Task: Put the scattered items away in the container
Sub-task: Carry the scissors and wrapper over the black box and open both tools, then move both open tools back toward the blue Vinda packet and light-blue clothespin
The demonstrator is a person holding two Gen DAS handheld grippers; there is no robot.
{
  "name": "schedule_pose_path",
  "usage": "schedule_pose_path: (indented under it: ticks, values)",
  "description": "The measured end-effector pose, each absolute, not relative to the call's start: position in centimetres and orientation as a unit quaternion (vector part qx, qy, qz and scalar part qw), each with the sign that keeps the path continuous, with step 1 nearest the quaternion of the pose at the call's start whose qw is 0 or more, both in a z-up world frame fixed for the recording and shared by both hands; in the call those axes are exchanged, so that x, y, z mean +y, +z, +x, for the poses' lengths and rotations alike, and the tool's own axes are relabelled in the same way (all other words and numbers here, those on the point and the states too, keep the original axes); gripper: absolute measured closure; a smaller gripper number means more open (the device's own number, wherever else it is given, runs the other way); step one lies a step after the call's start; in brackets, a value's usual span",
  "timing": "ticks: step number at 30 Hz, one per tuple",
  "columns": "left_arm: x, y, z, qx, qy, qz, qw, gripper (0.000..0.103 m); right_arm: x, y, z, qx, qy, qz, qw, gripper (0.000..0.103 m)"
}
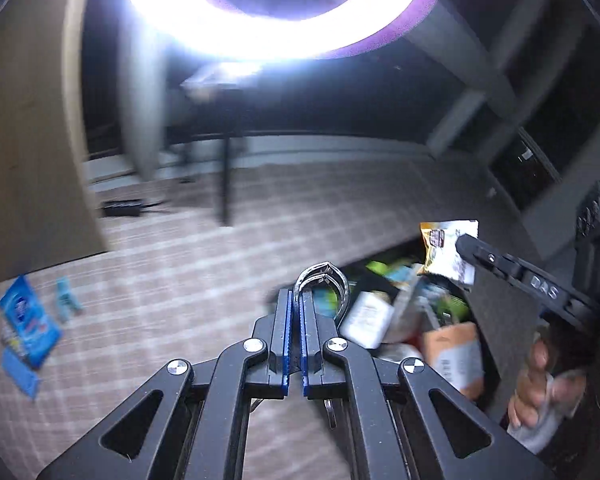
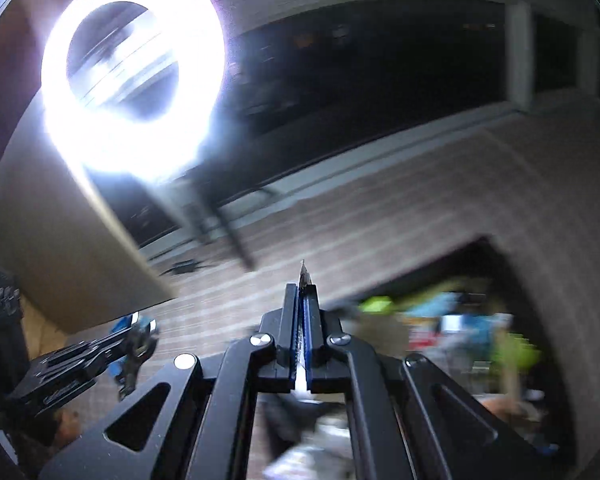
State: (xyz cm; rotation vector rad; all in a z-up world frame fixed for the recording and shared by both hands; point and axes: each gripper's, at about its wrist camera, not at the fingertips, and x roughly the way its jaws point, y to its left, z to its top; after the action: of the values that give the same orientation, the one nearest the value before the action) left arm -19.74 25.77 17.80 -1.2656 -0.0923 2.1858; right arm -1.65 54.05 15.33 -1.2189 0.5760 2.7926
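Silvery bent metal, a carabiner-like clip (image 1: 327, 288), is clamped between the blue-padded fingers of the left gripper (image 1: 296, 308), jaws nearly closed on it. The right gripper (image 2: 304, 300) pinches a crinkly snack packet (image 1: 448, 250) by its thin edge, above the dark container (image 1: 496, 320) full of blurred packets at the right. A blue wipes pack (image 1: 30, 320) lies far left on the checked cloth (image 1: 180, 280). A ring light (image 1: 276, 8) glares overhead.

Glowing ring light (image 1: 284, 20), checked tablecloth (image 1: 204, 256), dark window (image 2: 380, 64), black stand pole (image 1: 225, 180)
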Motion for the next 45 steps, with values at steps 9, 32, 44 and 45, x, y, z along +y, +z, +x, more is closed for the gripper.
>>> schedule_pose_path:
  ticks: [9, 32, 44, 45]
  values:
    - [36.8, 20.9, -16.6, 0.013, 0.793, -0.477, 0.379, 0.091, 62.7, 15.0, 1.9, 0.204, 0.888, -0.408, 0.058, 0.099]
    - [24.0, 18.0, -18.4, 0.009, 0.84, -0.474, 0.265, 0.064, 57.4, 15.4, 2.2, 0.169, 0.899, -0.405, 0.006, 0.065]
    - [5.9, 13.0, -22.6, -0.06, 0.855, -0.507, 0.094, 0.064, 42.0, 12.5, -2.5, 0.059, 0.886, -0.449, -0.103, 0.062]
    - [4.5, 12.6, -23.2, -0.067, 0.854, -0.509, 0.078, 0.065, 40.6, 12.3, -3.0, 0.053, 0.884, -0.451, -0.113, 0.062]
